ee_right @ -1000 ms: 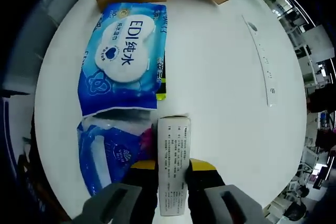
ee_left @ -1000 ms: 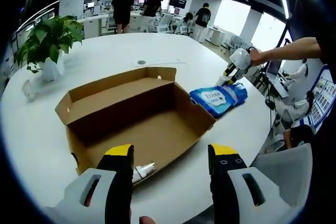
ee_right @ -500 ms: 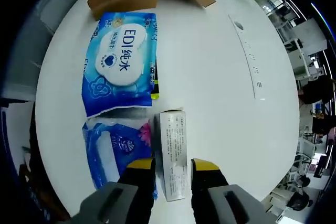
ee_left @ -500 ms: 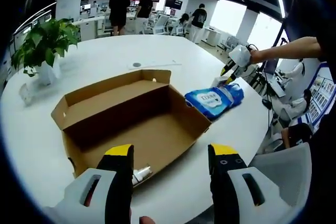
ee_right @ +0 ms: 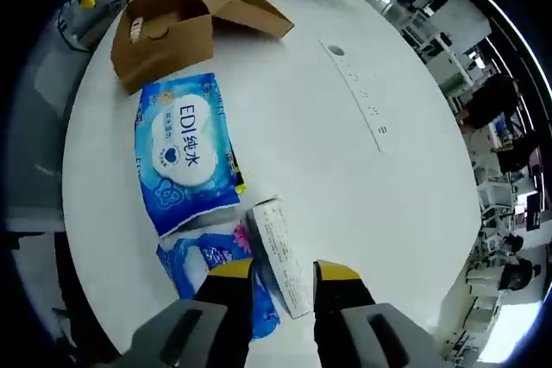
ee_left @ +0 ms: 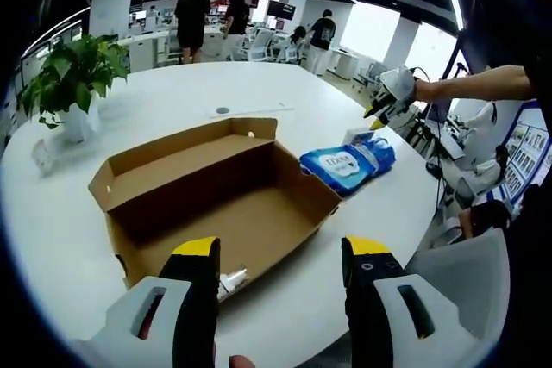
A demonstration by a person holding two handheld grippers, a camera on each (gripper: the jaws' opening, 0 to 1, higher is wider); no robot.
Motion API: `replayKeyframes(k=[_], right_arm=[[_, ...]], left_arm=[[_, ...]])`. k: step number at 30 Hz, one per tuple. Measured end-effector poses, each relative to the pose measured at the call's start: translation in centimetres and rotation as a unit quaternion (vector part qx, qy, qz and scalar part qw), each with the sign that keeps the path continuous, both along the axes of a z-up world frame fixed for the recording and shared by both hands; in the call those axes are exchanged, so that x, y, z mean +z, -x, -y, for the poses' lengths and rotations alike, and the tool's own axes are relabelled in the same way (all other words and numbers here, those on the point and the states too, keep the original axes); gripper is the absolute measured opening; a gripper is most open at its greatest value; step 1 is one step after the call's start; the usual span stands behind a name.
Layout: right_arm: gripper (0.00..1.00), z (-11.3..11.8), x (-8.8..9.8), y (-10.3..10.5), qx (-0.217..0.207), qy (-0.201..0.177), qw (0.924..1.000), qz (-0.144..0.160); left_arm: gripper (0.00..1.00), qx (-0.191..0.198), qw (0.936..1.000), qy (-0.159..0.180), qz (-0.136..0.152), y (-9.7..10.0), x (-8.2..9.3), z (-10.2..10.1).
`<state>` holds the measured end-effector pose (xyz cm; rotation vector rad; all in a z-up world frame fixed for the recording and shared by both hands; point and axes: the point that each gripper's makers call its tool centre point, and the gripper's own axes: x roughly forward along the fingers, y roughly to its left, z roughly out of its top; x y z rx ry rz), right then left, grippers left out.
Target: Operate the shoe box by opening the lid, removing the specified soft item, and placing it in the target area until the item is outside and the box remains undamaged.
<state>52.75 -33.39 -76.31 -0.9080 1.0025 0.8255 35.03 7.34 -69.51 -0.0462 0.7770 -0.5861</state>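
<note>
Two blue soft packs lie side by side on the white surface (ee_right: 345, 170), outside the shoe box (ee_left: 216, 204). In the right gripper view, the larger wipes pack (ee_right: 183, 152) sits between the box and a smaller blue pack (ee_right: 216, 277), with a narrow white carton (ee_right: 280, 256) just beside them. The right claw (ee_right: 283, 277) hangs above the carton, jaws apart, gripping nothing. In the left gripper view, the box stands open with a small white tube (ee_left: 231, 282) at its near wall. The left claw (ee_left: 280, 256) is spread wide and empty, near the box's front edge. A potted plant (ee_left: 69, 75) stands on the surface beyond.
</note>
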Motion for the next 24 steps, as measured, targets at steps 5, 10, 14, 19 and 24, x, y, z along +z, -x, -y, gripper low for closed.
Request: replayKeyframes(k=[5,10,14,19,24], right_arm=[[0.23,-0.6,0.4,0.6,-0.016,-0.025,0.9995,0.006],[0.27,-1.2,1.0,1.1,-0.060,-0.057,0.9964,0.016],[0.27,-2.5,1.3,2.3,-0.096,-0.094,0.9907,0.019],[0.31,-4.2,1.8,3.0,-0.145,-0.143,0.9786,0.026],[0.31,-6.1,2.6,3.7,-0.180,-0.189,0.9646,0.036]], left_arm=[[0.58,-0.001,1.0000,0.002,0.003,0.3,0.2,-0.4],[0.58,-0.002,0.9999,0.008,0.007,0.5,0.5,-0.9],[0.58,0.005,0.9997,0.022,0.009,0.4,0.9,-1.3],[0.58,0.003,0.9997,0.022,0.013,0.6,1.2,-1.7],[0.58,0.007,0.9995,0.028,0.016,0.7,1.3,-2.2]])
